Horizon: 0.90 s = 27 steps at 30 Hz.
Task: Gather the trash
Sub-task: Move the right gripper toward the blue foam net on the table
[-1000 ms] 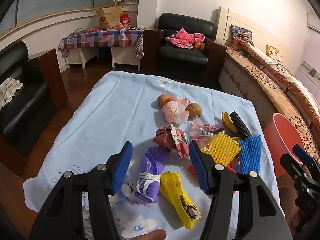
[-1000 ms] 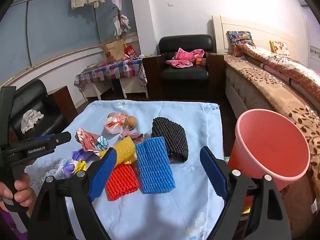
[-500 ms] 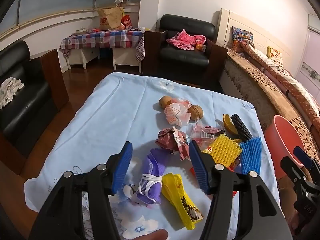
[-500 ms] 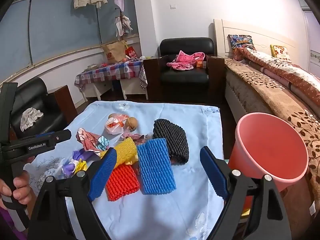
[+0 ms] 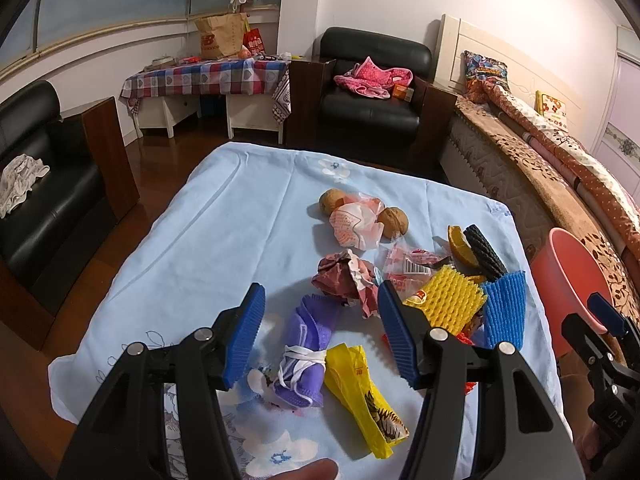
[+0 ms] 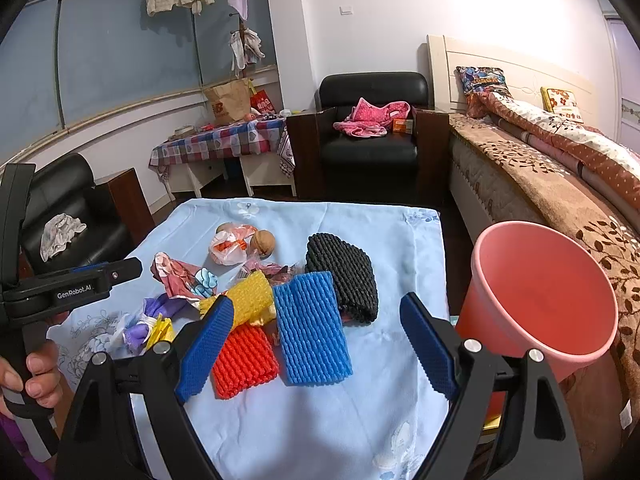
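Above the trash, both grippers (image 5: pixel 320 332) (image 6: pixel 316 344) are hanging released; the soft blue net (image 6: pixel 312 332) risks slipping when squeezed.

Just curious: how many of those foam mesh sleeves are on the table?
4: black foam sleeve farthest, blue foam sleeve in front, yellow foam sleeve left, red foam sleeve nearest. Others may be hidden.

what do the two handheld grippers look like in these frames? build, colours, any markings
Both are matte black plastic frames with silver pivot screws and two fingers faced with ribbed blue pads. The left gripper carries white "GenRobot.AI" lettering on its side, readable in the right wrist view. The right gripper is the same build; white letters "DAS" show on its body in the left wrist view. No cables visible. A purple sleeve edge shows at the left hand.
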Each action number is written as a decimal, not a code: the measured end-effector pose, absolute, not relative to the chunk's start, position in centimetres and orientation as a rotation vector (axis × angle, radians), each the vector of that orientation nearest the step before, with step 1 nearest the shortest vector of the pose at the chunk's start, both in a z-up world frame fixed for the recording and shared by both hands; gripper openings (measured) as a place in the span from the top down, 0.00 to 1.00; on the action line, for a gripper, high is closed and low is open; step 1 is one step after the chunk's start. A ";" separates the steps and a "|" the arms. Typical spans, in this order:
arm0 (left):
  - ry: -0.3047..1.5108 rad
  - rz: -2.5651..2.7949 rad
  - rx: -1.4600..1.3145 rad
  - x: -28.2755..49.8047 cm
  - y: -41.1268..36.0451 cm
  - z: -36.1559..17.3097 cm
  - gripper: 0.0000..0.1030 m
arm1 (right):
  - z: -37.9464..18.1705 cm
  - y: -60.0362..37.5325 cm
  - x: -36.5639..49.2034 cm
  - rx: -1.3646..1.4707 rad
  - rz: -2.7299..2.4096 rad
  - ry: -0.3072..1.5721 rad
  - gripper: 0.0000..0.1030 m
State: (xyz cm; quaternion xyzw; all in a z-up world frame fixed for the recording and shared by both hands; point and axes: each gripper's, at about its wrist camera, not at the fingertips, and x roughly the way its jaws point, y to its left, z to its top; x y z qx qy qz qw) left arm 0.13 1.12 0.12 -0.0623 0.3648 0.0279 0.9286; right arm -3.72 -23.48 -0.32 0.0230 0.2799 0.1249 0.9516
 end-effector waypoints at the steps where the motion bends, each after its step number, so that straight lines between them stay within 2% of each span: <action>1: 0.748 0.058 -0.126 0.1 1.0 0.1 0.43 | -0.3 -23.5 -3.7 0.047 0.254 0.569 0.19; 27: 0.749 0.059 -0.126 0.2 0.9 0.1 0.43 | 0.7 -25.5 -4.2 0.102 0.158 0.475 0.19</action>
